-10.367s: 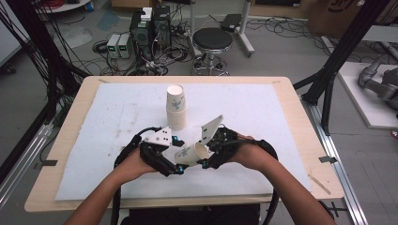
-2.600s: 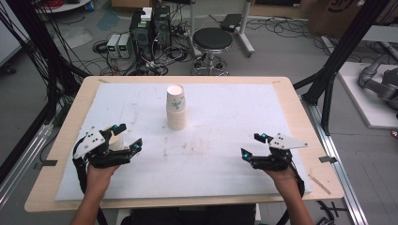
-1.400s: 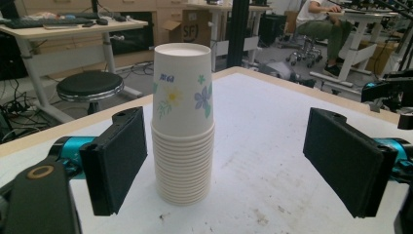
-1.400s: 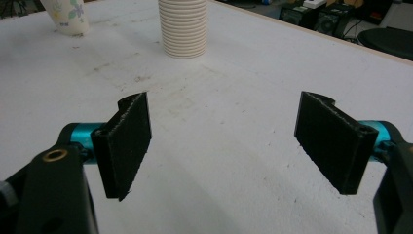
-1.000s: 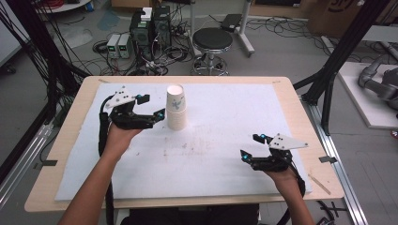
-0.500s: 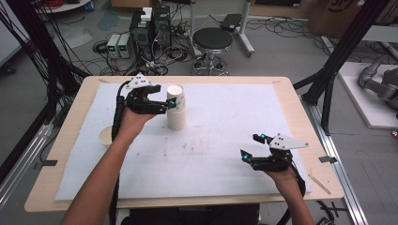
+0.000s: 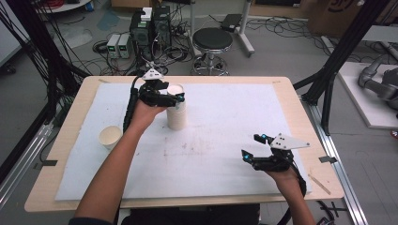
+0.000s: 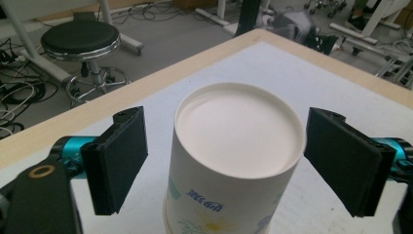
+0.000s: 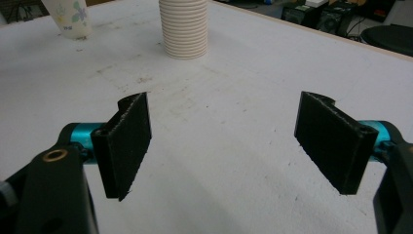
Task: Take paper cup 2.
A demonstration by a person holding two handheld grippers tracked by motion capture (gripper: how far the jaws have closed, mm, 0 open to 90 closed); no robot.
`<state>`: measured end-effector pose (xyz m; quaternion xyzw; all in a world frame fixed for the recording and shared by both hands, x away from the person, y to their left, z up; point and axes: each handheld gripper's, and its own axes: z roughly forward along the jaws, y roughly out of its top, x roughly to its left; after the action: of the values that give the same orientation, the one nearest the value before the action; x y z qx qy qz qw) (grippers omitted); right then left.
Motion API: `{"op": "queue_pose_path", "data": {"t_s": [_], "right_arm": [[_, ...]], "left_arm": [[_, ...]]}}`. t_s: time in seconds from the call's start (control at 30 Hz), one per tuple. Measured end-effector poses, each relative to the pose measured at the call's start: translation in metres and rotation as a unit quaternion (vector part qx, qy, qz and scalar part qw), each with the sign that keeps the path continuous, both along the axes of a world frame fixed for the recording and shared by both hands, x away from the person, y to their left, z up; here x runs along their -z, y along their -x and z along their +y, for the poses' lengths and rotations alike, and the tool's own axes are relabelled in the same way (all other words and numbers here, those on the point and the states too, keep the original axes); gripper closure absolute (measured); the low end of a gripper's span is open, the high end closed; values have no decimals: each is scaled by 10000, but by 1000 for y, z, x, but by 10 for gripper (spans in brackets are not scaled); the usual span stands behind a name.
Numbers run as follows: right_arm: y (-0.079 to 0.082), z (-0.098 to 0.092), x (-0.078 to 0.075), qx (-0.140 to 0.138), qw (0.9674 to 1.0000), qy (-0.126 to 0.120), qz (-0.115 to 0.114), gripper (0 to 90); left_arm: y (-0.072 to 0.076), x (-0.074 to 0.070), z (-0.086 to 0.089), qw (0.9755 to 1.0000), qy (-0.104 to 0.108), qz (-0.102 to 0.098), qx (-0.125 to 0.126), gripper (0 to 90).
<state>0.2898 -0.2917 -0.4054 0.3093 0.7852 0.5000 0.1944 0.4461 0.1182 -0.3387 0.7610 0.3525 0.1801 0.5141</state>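
A stack of white paper cups stands upside down at the table's back middle. Its top cup shows its base and a flower print. My left gripper straddles that top cup. Its pads stand a little off the cup's sides, and the jaws have just been closing around it. A single paper cup stands mouth up at the left. My right gripper hovers open near the front right with nothing between its pads. From the right gripper view the stack and the single cup lie farther off.
A white sheet covers the wooden table. A black stool, cables and electronics boxes stand on the floor behind the far edge. Black frame legs rise at the right.
My left gripper has moved right from beside the stack to straddle its top cup. The single cup at the left now stands in full view. The right gripper has stayed put.
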Motion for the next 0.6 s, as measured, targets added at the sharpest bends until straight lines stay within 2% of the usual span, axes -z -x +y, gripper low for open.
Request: {"op": "queue_pose_path", "data": {"t_s": [0.13, 0.23, 0.5, 0.6], "right_arm": [[0, -1, 0, 15, 10000, -11, -4, 217], [0, -2, 1, 23, 10000, -8, 15, 217], [1, -3, 0, 42, 10000, -41, 15, 217], [2, -3, -1, 35, 10000, -74, 7, 217]], "left_arm": [[-2, 3, -2, 10000, 53, -20, 77, 277], [-3, 3, -4, 9999, 8, -75, 114, 332], [-2, 2, -4, 9998, -1, -115, 132, 338], [-1, 0, -4, 9998, 76, -158, 132, 339]]}}
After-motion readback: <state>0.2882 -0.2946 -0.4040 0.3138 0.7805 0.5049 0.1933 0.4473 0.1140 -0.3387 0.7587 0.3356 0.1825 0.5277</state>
